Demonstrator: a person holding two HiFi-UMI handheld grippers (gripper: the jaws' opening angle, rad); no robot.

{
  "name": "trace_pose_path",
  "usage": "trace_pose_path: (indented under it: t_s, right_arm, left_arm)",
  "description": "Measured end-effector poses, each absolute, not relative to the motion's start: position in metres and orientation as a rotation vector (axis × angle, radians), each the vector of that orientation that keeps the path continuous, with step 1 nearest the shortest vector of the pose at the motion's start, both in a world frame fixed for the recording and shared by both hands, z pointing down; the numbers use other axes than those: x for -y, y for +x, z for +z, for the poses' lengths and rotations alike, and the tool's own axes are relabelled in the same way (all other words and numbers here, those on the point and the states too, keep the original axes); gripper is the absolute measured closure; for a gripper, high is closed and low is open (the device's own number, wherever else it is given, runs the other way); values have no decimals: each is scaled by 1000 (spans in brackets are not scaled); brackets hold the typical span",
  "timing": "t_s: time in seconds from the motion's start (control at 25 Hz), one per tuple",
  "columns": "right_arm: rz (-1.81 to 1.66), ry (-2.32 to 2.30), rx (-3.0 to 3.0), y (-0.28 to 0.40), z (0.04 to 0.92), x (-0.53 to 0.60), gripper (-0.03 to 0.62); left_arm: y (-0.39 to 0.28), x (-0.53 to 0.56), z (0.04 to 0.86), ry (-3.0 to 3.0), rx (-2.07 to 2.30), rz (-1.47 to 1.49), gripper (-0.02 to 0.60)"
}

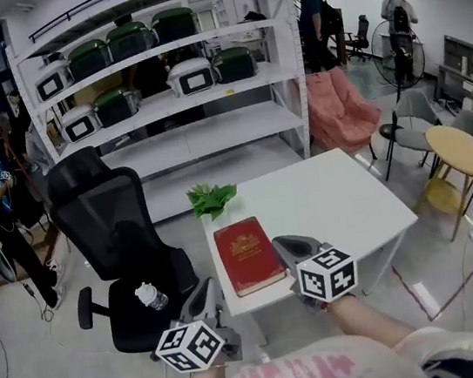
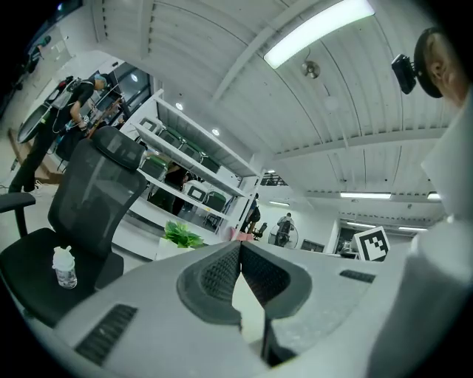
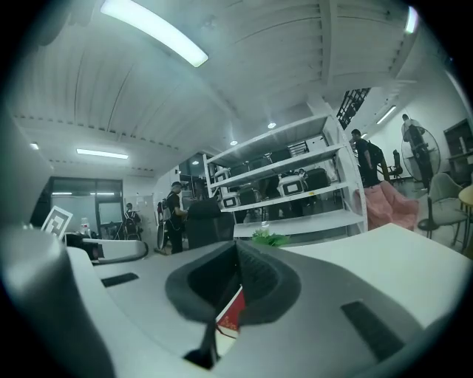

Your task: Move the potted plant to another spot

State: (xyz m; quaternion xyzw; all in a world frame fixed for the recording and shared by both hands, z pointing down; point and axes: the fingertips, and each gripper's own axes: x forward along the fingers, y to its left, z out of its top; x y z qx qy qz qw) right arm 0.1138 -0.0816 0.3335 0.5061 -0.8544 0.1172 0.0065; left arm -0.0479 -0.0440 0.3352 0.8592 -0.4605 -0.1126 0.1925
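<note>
The potted plant (image 1: 211, 198), green leaves in a white pot, stands at the far left corner of the white table (image 1: 335, 200). It shows small and far off in the left gripper view (image 2: 181, 235) and the right gripper view (image 3: 267, 238). My right gripper (image 1: 285, 244) is shut and empty over the table's near edge, beside a red book (image 1: 248, 254). Part of that book (image 3: 231, 314) shows below its closed jaws (image 3: 236, 247). My left gripper (image 1: 209, 286) hangs off the table's near left corner, its jaws (image 2: 239, 247) shut on nothing.
A black office chair (image 1: 116, 237) with a water bottle (image 1: 150, 296) on its seat stands left of the table. White shelving (image 1: 177, 87) with cases is behind. A pink sofa (image 1: 339, 111), a round wooden table (image 1: 458, 149) and people are at the right and back.
</note>
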Motion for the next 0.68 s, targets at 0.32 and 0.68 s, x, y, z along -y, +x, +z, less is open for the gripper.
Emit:
trace_pose_path:
  t_s: [0.32,0.68]
  right_arm:
    - [383,1518,2675,116,346,55,588]
    - [391,1506,2664,124,352,35,588]
  left_arm:
    - [-48,10,346,2360,1358,-311,578]
    - [-44,-9,344,2354,1389,-306,578]
